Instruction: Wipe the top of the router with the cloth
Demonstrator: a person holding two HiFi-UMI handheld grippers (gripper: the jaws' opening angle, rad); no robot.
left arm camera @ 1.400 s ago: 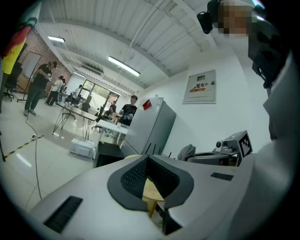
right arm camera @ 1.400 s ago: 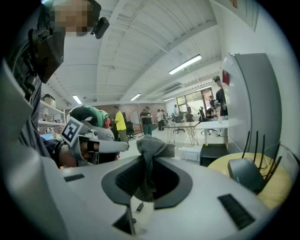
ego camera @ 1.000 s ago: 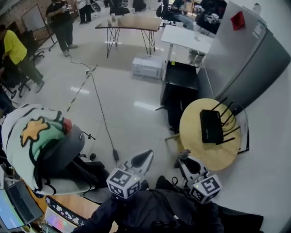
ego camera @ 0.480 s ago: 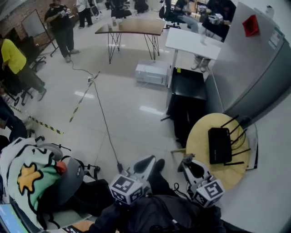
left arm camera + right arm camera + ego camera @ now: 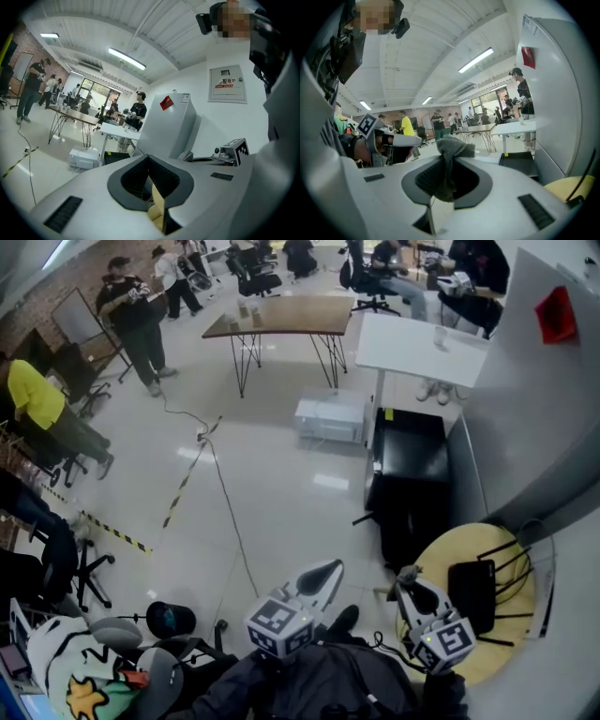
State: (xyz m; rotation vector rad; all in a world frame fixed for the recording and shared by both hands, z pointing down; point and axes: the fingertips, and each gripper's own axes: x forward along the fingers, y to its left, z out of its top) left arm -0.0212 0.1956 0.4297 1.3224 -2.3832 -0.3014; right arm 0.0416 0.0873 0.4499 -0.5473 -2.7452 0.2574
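Observation:
In the head view a black router (image 5: 473, 594) with thin antennas lies flat on a round yellow table (image 5: 511, 652) at the lower right. My right gripper (image 5: 405, 575) is just left of the table's edge, apart from the router. It is shut on a grey cloth (image 5: 450, 157) that sticks up bunched from between the jaws. The table's rim (image 5: 573, 186) shows low at the right in the right gripper view. My left gripper (image 5: 335, 566) is further left over the floor, shut with nothing in it (image 5: 149, 158).
A black cabinet (image 5: 412, 484) and a grey partition (image 5: 544, 399) stand just beyond the round table. A white desk (image 5: 422, 338), a wooden table (image 5: 281, 315) and a white box (image 5: 330, 418) lie farther off. A cable (image 5: 230, 512) crosses the floor. People stand at the far left.
The head view has swung: the round table and router have slid down and to the right, the patterned seat to the lower left corner. Both grippers keep their pose, cloth still held.

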